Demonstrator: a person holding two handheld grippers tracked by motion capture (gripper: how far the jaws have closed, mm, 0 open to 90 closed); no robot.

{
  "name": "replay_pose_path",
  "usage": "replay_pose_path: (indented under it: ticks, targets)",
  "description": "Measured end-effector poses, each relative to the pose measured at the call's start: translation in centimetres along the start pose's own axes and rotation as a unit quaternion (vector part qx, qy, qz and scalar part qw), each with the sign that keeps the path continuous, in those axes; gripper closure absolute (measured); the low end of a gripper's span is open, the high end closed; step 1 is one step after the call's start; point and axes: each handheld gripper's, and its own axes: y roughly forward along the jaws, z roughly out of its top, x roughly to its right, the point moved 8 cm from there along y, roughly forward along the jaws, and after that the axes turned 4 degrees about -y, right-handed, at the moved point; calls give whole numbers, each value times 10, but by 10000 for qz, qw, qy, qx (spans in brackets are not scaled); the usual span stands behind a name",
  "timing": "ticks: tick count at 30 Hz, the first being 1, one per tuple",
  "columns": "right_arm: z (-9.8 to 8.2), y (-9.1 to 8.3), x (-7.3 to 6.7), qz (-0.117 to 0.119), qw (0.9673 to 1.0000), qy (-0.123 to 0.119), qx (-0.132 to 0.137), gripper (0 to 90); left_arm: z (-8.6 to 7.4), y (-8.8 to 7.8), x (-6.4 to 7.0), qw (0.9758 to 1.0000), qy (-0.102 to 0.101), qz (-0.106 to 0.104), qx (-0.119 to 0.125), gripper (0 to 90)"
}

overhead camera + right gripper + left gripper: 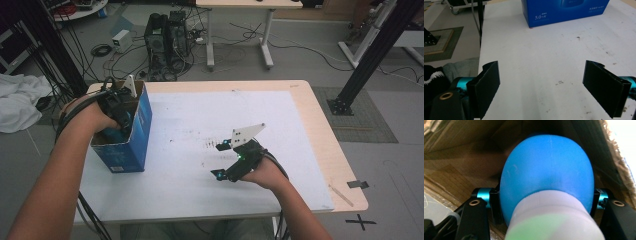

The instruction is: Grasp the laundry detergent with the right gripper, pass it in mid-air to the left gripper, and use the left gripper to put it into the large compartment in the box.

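A tall blue cardboard box (134,134) with its top open stands at the table's left side; its front face (564,10) appears in the right gripper view. My left gripper (117,106) reaches down into the box. Inside, a blue rounded bottle (549,170) with a white neck sits between the jaws, and my left gripper (546,201) is shut on it, brown cardboard walls all around. My right gripper (218,160) hovers low over the white table (200,115) near the front middle, pointing left toward the box. My right gripper (544,85) is open with nothing between its jaws.
The white tabletop carries small dark marks (559,82). Its wooden edge (330,145) runs along the right. On the floor behind stand a computer tower (165,40) with cables and a second table (240,7). A white cloth (15,102) lies at the left.
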Motion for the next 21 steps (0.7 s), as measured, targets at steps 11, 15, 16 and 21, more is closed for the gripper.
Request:
replay_pose_path:
  ticks: [11, 15, 16, 21]
  targets:
    - [-1, 3, 0, 25, 10000, -1, -21, 135, 3, 6, 2, 9998, -11, -24, 191, 380]
    - [0, 3, 0, 16, 10000, 15, -6, 135, 1, 4, -1, 9998, 198, 30, 14, 380]
    - [0, 3, 0, 3, 10000, 3, -4, 135, 1, 4, 0, 9998, 203, -17, -16, 379]
    - [0, 2, -1, 3, 10000, -9, 4, 135, 1, 4, -1, 9998, 218, 27, -22, 378]
